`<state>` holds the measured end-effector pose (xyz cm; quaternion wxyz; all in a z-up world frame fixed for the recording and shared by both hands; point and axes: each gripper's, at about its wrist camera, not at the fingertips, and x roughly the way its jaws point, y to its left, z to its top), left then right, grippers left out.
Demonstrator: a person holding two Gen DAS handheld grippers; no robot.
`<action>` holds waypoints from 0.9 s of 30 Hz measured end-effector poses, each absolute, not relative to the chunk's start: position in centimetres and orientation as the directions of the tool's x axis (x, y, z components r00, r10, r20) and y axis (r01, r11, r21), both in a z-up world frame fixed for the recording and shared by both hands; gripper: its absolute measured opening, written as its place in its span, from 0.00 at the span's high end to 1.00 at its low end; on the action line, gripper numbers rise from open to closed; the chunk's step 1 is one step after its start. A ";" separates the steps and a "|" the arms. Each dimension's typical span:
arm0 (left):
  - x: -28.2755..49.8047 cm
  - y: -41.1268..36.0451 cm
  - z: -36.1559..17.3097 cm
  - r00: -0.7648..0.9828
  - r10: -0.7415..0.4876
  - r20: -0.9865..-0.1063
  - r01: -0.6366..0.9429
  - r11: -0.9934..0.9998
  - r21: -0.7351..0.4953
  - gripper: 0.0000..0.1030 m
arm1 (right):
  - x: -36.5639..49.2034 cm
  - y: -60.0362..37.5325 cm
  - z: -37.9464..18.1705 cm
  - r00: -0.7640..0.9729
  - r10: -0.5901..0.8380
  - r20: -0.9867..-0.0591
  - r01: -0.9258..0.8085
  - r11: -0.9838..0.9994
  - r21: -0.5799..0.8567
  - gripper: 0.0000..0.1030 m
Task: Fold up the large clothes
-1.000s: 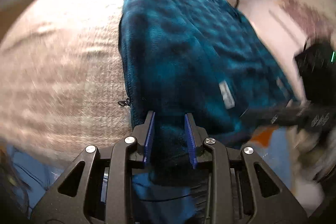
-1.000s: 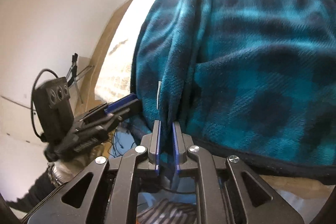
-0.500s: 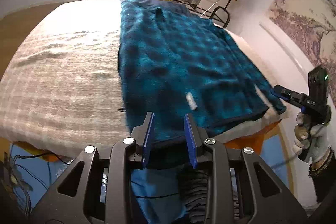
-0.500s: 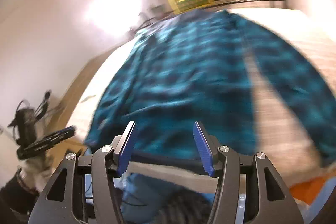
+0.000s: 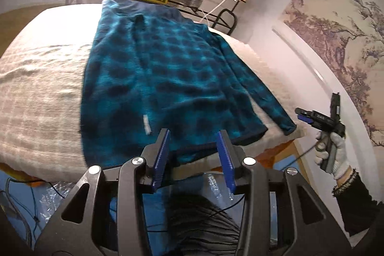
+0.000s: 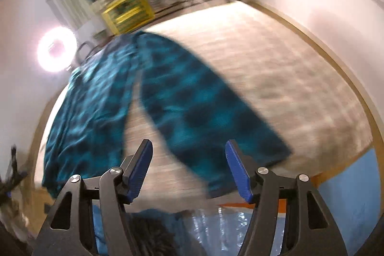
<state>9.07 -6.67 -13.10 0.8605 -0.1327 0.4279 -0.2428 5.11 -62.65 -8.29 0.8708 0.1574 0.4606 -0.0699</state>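
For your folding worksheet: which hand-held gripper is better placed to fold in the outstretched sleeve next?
Probably the right hand-held gripper: open, with the sleeve lying just ahead of it. The left faces the garment's hem.

Black grippers with blue finger pads, silver screws; white knit glove, dark sleeve.

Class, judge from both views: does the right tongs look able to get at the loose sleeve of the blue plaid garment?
Probably yes. The right tongs stand open just before the sleeve, which lies flat on the bed with nothing between.
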 end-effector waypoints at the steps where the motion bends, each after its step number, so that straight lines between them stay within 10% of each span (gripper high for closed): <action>1: 9.1 -7.1 -13.0 0.514 -0.535 -0.671 0.309 0.845 -0.437 0.60 | 5.1 -64.3 -8.8 0.560 0.026 -0.828 0.304 0.923 0.235 0.39; 15: 10.7 -10.6 -13.6 0.479 -0.548 -0.686 0.328 0.837 -0.439 0.60 | 5.3 -69.3 -12.3 0.502 -0.014 -0.865 0.441 0.864 0.242 0.40; 20: 10.9 -10.6 -13.6 0.486 -0.548 -0.681 0.322 0.836 -0.444 0.60 | 5.8 -68.4 -11.9 0.517 0.040 -0.855 0.397 0.874 0.280 0.90; 27: 11.5 -9.9 -13.5 0.497 -0.553 -0.668 0.304 0.832 -0.463 0.60 | 5.6 -63.6 -7.8 0.623 0.155 -0.767 0.263 0.882 0.391 0.93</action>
